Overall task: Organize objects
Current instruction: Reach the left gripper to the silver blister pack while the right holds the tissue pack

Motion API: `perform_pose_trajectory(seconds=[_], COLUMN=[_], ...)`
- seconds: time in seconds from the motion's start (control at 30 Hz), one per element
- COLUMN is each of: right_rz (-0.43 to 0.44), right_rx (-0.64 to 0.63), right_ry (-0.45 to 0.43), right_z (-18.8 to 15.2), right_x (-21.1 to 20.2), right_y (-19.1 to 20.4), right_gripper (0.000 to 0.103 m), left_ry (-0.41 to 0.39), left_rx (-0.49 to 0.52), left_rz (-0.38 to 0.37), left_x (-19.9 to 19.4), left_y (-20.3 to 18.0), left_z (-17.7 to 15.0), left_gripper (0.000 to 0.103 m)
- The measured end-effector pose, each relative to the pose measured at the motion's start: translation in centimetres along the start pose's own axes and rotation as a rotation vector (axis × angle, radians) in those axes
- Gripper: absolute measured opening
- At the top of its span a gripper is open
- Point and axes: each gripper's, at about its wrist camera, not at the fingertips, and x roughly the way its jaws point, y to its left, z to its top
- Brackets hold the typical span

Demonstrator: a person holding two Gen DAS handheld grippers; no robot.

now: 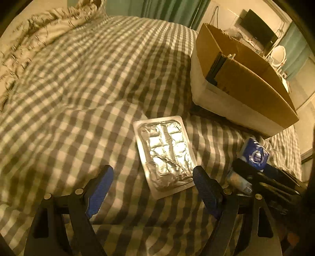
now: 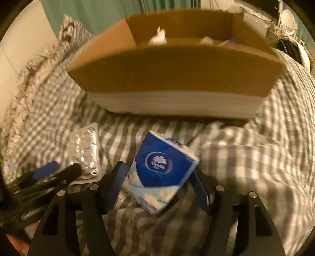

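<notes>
A silver foil blister pack [image 1: 165, 153] lies flat on the checked bedspread, just ahead of my left gripper [image 1: 152, 187], which is open and empty. It also shows in the right wrist view [image 2: 84, 149]. My right gripper [image 2: 157, 183] is shut on a blue and white tissue pack [image 2: 159, 171], held tilted above the bed; the pack also shows in the left wrist view [image 1: 255, 155]. A cardboard box [image 2: 173, 78] stands on the bed beyond the tissue pack, open at the top, with white items inside. It shows in the left wrist view [image 1: 242, 82] too.
The checked bedspread [image 1: 88, 94] covers the bed. A rumpled patterned blanket [image 1: 39, 35] lies at the far left. Green curtains [image 1: 173, 9], a dark screen [image 1: 258, 29] and a round mirror [image 1: 277, 56] stand beyond the bed.
</notes>
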Motion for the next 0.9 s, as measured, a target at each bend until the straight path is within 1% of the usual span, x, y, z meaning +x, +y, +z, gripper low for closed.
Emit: perform_pose_trajectory(seconds=[0.07, 0.1, 0.23, 0.3, 0.43, 0.53, 0.6, 0.7, 0.77, 0.8, 0.83, 0.87, 0.9], right_rz=[-0.014, -0.018, -0.001, 0.009, 0.027, 0.045, 0.057, 0.073, 0.081, 0.082, 0.083, 0.085, 0.085], right_rx=[-0.022, -0.027, -0.009, -0.001, 0.010, 0.013, 0.017, 0.024, 0.029, 0.031, 0.032, 0.031, 0.032], right_ry=[0.004, 0.001, -0.020, -0.034, -0.074, -0.096, -0.100, -0.099, -0.099, -0.099, -0.099, -0.099, -0.100], right_z=[0.1, 0.0, -0.1, -0.2, -0.4, -0.4, -0.3, -0.5, -0.6, -0.6, -0.6, -0.7, -0.7], right_x=[0.4, 0.4, -0.2, -0.7, -2.0, -2.7, -2.9, -3.0, -3.2, -3.1, -3.1, -3.2, -3.2], right_y=[0.4, 0.5, 0.0, -0.3, -0.8, -1.0, -1.2, -1.3, -1.5, -1.6, -1.6, -1.8, -1.9], right_gripper=[0.068, 0.066, 0.056, 0.054, 0.053, 0.053, 0.053, 0.053, 0.053, 0.053, 0.053, 0.053, 0.053], left_ry=[-0.017, -0.019, 0.011, 0.006, -0.033, -0.046, -0.029, 0.035, 0.053, 0.065, 0.072, 0.072, 0.066], left_rx=[0.021, 0.028, 0.062, 0.089, 0.144, 0.171, 0.179, 0.182, 0.188, 0.196, 0.202, 0.203, 0.200], left_rz=[0.045, 0.060, 0.100, 0.133, 0.191, 0.218, 0.225, 0.197, 0.163, 0.162, 0.168, 0.168, 0.158], left_x=[-0.5, -0.4, 0.6, 0.7, -0.1, 0.1, 0.9, 3.0, 4.2, 4.9, 5.2, 5.2, 5.0], left_y=[-0.2, -0.1, -0.6, -1.2, -2.1, -2.7, -3.1, -3.6, -3.9, -4.0, -4.0, -3.9, -3.8], left_z=[-0.1, 0.0, 0.5, 0.7, 0.7, 1.2, 1.4, 1.6, 1.7, 1.6, 1.5, 1.5, 1.5], left_gripper=[0.096, 0.098, 0.098, 0.098, 0.098, 0.103, 0.103, 0.103, 0.103, 0.103, 0.102, 0.098, 0.091])
